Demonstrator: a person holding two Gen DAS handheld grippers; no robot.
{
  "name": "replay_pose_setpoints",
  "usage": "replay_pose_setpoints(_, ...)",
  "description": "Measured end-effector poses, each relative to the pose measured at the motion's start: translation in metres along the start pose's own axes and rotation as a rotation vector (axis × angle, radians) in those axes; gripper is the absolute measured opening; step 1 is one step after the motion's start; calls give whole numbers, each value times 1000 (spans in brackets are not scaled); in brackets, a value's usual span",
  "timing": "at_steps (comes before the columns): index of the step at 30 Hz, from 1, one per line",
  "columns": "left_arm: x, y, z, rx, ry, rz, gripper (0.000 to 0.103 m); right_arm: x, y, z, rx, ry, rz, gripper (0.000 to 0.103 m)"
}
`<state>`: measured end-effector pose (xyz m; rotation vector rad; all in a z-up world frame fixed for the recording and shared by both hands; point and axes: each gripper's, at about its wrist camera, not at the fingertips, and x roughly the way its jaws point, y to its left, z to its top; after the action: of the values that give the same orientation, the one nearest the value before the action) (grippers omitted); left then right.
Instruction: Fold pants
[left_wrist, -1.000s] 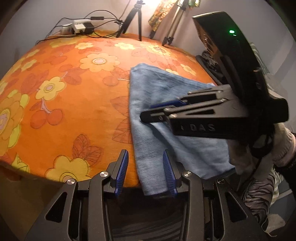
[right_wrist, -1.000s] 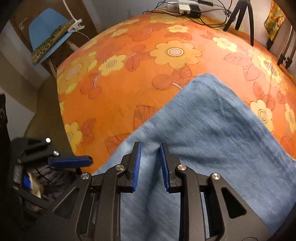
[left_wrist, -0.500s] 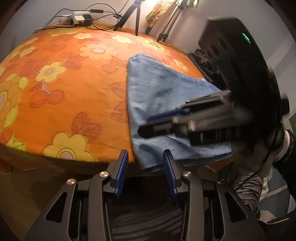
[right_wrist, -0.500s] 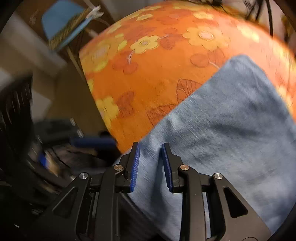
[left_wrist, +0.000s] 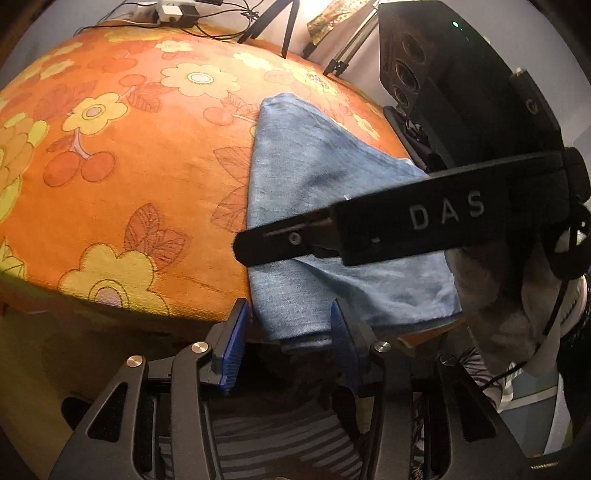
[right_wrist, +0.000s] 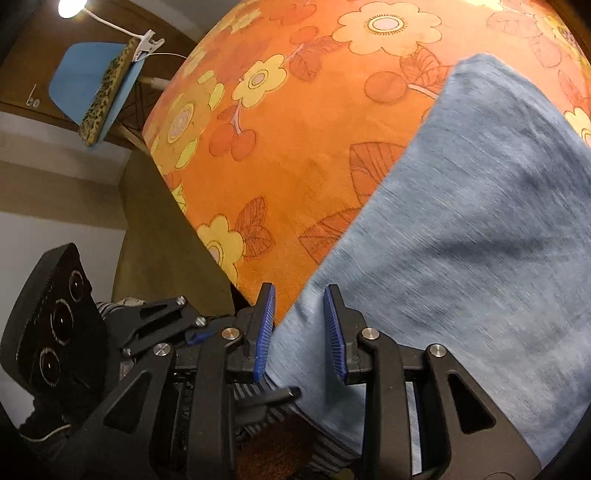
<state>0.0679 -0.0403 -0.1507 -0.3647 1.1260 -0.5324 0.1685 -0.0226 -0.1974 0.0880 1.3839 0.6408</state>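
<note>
Folded light-blue pants lie on the table's orange flowered cloth, their near end hanging over the front edge. My left gripper is open, its blue pads either side of that hanging end, at the table edge. My right gripper is open and empty, with the pants' left edge between its pads. It also shows in the left wrist view, hovering sideways above the pants. The left gripper's body shows low left in the right wrist view.
A power strip with cables and tripod legs stand at the table's far edge. A blue chair with a patterned cushion stands left of the table. Striped fabric lies below the table edge.
Both grippers have pulled back toward the table's front edge. The right gripper has turned over the pants and moved lower left. The pants have not moved.
</note>
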Motion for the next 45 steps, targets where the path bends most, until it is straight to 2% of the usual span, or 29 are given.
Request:
replay_pose_setpoints(4, 4, -5, 0, 12, -16, -5, 40, -7, -3, 2, 22, 3, -41, 29)
replay_pose_setpoints(6, 2, -5, 0, 14, -34, -3, 23, -11, -3, 3, 19, 10, -101, 31)
replay_pose_setpoints(7, 0, -7, 0, 22, -41, -7, 22, -12, -3, 4, 21, 14, -119, 34)
replay_pose_setpoints(9, -3, -12, 0, 50, -59, -8, 22, -14, -2, 6, 23, 29, -132, 48)
replay_pose_setpoints(13, -3, -19, -2, 79, -67, 10, 22, -7, 11, 10, -17, 59, -161, 50)
replay_pose_setpoints(18, -8, -17, -4, 54, -76, 0, 22, 13, 27, 15, -65, 102, -275, 52)
replay_pose_setpoints(19, -8, -17, -4, 56, -78, 2, 22, 14, 30, 16, -72, 104, -291, 52)
replay_pose_setpoints(20, -8, -17, -5, 59, -78, 8, 22, 15, 31, 16, -79, 102, -313, 45)
replay_pose_setpoints(21, -9, -18, -5, 59, -78, 13, 22, 16, 32, 17, -87, 101, -342, 33)
replay_pose_setpoints(22, -8, -18, -5, 54, -79, 21, 22, 15, 31, 17, -87, 98, -349, 28)
replay_pose_setpoints(24, -10, -19, -5, 46, -86, 37, 26, 10, 22, 18, -43, 84, -312, 13)
replay_pose_setpoints(25, -11, -20, -5, 46, -90, 42, 28, 8, 18, 18, -21, 75, -290, 11)
replay_pose_setpoints(27, -10, -23, -4, 47, -98, 68, 45, 4, 12, 16, 8, 50, -255, 9)
replay_pose_setpoints(28, -8, -23, -3, 38, -97, 73, 49, 4, 12, 15, 12, 43, -249, 9)
replay_pose_setpoints(32, 3, -27, 4, 31, -95, 107, 51, -6, 6, 10, 59, -7, -178, 6)
replay_pose_setpoints(34, 8, -25, 7, -2, -97, 86, 48, -13, 1, 9, 72, -22, -152, 6)
replay_pose_setpoints(35, 10, -24, 8, -14, -106, 79, 41, -16, -1, 8, 79, -31, -138, 6)
replay_pose_setpoints(36, 11, -25, 9, -15, -113, 75, 22, -19, -4, 7, 81, -35, -131, 6)
replay_pose_setpoints(39, 13, -29, 11, 12, -122, 87, 12, -28, -9, 6, 66, -32, -105, 6)
replay_pose_setpoints(40, 13, -29, 11, 16, -126, 85, 11, -32, -10, 7, 62, -36, -111, 6)
replay_pose_setpoints(41, 10, -30, 11, 23, -139, 83, 11, -36, -11, 9, 60, -36, -120, 9)
replay_pose_setpoints(43, 5, -34, 8, 45, -162, 82, 10, -44, -11, 8, 65, -39, -153, 32)
replay_pose_setpoints(44, 3, -37, 8, 63, -173, 84, 9, -46, -8, 16, 58, -46, -189, 52)
replay_pose_setpoints(45, 1, -41, 7, 81, -185, 84, 9, -47, -7, 20, 49, -52, -214, 58)
